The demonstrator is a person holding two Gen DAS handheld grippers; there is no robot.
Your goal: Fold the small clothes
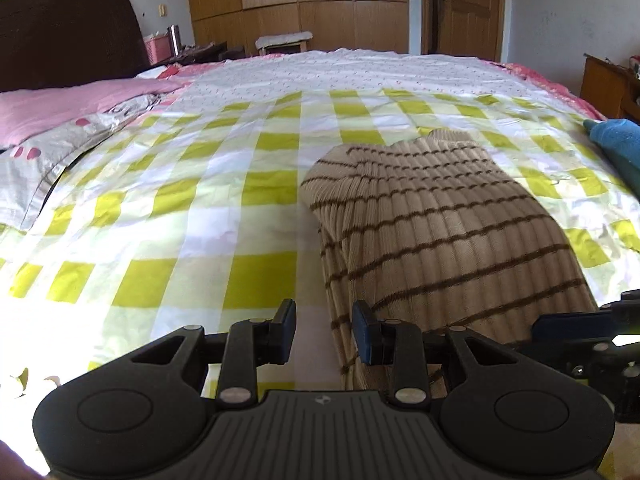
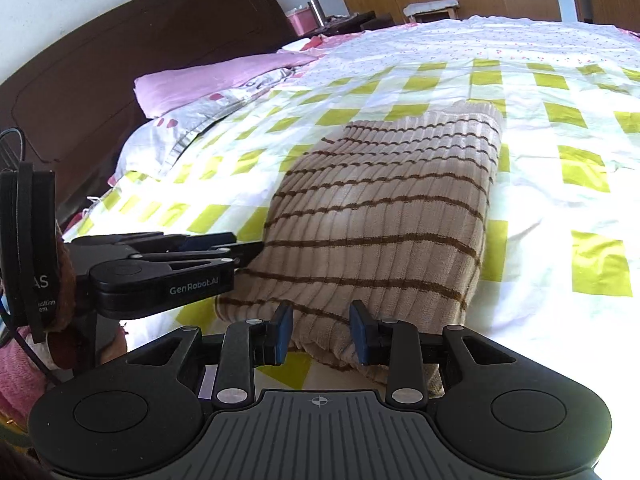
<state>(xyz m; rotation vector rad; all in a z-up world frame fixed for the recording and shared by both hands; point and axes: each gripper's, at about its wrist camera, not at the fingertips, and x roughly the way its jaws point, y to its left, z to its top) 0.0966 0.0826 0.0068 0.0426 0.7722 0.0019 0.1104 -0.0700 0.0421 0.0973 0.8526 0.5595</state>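
A beige ribbed knit garment with thin brown stripes lies folded into a rough rectangle on the yellow-and-white checked bedspread; it also shows in the right wrist view. My left gripper is open at the garment's near left edge, with the edge between its jaws. My right gripper is open at the garment's near edge, with the hem between its jaws. The left gripper shows from the side in the right wrist view, its tips touching the garment's left edge.
A pink pillow and a dark headboard lie to the left. A blue cloth sits at the right edge of the bed. A wooden wardrobe and a door stand behind the bed.
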